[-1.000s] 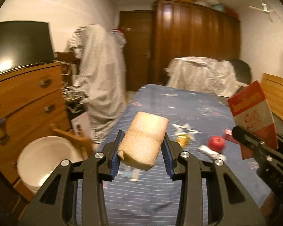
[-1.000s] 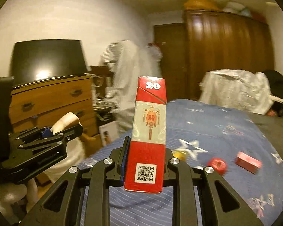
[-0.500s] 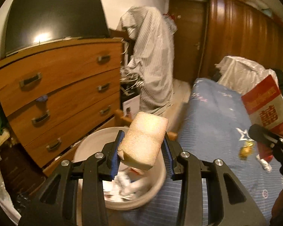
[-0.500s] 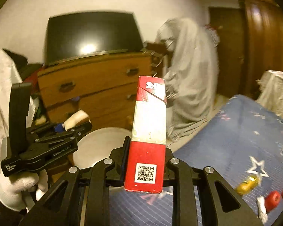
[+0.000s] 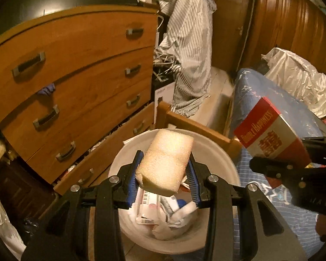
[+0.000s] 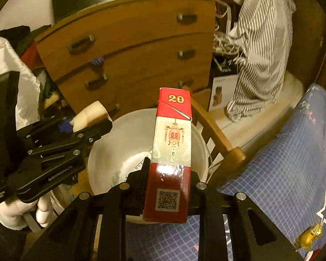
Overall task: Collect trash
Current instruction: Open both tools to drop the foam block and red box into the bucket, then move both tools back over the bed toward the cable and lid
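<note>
Filling lower frame now: white bin (image 5: 217, 154), previously at 7 o'clock. Drawer chest (image 5: 76, 76) at 10 o'clock, bed (image 6: 293, 163) at 3. Right gripper (image 6: 168, 187) clamped on red carton (image 6: 171, 152); left gripper (image 5: 165, 174) clamped on foam block (image 5: 166, 163) above bin.

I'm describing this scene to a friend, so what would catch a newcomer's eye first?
Probably the tall red box clamped upright in the right tongs, over the near rim of the white bin. Next, the pale foam block gripped in the left tongs above the same bin, which holds crumpled wrappers. A wooden dresser stands behind.
</note>
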{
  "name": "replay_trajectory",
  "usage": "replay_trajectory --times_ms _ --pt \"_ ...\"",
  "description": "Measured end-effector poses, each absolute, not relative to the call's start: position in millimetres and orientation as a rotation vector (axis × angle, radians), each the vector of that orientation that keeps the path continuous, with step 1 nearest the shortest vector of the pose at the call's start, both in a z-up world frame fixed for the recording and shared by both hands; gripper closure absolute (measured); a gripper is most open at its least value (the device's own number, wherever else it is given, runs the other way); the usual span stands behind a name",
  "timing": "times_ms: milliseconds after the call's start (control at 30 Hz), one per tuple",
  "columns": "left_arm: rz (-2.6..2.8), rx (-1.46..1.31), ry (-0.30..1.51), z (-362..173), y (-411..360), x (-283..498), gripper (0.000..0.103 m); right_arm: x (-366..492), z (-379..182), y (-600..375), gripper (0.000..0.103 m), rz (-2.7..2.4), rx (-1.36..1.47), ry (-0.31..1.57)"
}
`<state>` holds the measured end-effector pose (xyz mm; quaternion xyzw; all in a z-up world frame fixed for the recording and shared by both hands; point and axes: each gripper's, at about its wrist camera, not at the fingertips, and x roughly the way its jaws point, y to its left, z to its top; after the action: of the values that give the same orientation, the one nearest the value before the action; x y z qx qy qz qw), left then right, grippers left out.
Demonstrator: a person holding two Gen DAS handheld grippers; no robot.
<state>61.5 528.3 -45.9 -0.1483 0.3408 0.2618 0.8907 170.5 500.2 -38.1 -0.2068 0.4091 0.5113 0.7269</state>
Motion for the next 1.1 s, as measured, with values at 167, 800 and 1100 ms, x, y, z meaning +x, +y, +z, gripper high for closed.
replay_trajectory --times_ms 167,800,1100 --pt "0.555 -0.327 0.732 -63 545 64 0.066 177 -51 505 0.078 1.119 -0.468 0.919" --pt "0.585 -0.324 0.729 -74 562 68 0.024 193 -54 505 0.055 1.137 -0.432 0.896" --pt "0.576 -0.322 0.730 -73 557 69 0.024 201 -48 480 0.055 1.142 -0.354 0.892"
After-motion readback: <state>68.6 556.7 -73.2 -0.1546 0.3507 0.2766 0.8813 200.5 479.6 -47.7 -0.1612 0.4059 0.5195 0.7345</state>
